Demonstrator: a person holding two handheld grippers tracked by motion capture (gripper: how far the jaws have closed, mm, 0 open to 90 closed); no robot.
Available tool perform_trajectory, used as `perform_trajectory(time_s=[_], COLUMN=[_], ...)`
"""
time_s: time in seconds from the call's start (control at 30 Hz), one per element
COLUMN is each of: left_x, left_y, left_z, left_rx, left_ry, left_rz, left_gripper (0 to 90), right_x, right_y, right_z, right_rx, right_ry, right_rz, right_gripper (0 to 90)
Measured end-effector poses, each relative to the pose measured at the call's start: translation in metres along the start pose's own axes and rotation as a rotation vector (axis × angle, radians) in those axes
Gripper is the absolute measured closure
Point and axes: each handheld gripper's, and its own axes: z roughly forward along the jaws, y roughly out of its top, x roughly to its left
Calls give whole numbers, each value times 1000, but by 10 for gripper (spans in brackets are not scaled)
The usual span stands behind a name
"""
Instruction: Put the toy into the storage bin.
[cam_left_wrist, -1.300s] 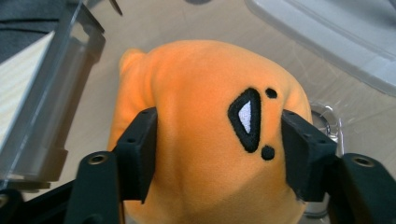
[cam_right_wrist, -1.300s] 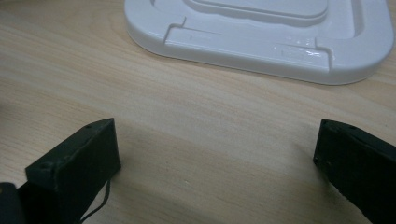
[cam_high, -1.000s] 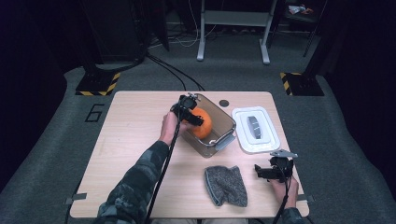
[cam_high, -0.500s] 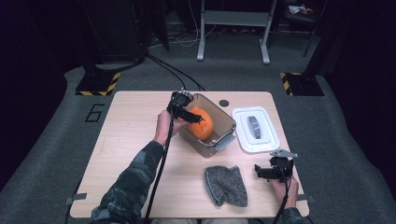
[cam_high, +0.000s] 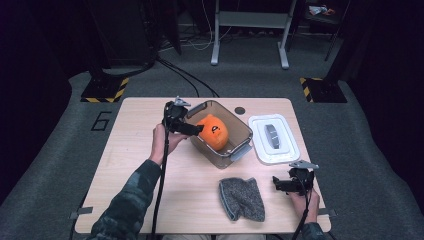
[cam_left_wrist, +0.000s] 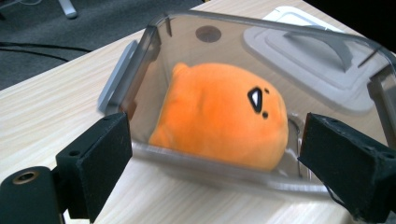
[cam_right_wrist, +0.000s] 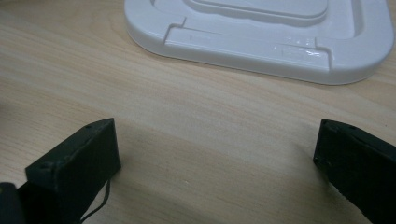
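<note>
Left gripper (cam_high: 192, 129) sits at the left rim of the clear box (cam_high: 240, 131) near the desk's (cam_high: 140, 165) far edge, jaws spread and just been opening, nothing between them; the orange plush toy (cam_high: 214, 132) lies inside the box, its underside blurred through the wall in the left gripper view. Grey cloth (cam_high: 241, 198) lies by the near edge, white lid (cam_high: 274, 139) toward the right edge and cut off in the right gripper view. Right gripper (cam_high: 280, 184) near the near-right corner, jaws spread over bare wood.
</note>
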Motion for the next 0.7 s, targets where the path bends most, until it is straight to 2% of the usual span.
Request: perform_trajectory(time_s=[0.07,0.17,0.23,0.4,0.57,0.7], left_x=[1,3,6,12,17,21], left_y=[-6,-19,-28,-51,-72,-87], left_z=[-8,-16,-20,-26,-31,-30], left_rx=[-4,-43,-42,-52,-36,-24], left_ry=[3,16,29,44,71,79], left_rz=[0,-18,-20,-54,-58,-78], left_gripper=[82,78,73,65,61,60], right_x=[0,0,0,0,0,0], right_y=[0,0,0,0,0,0], right_z=[0,0,0,0,0,0], right_rx=[0,0,0,0,0,0], right_ry=[0,0,0,0,0,0], right_rz=[0,0,0,0,0,0], right_gripper=[0,0,0,0,0,0])
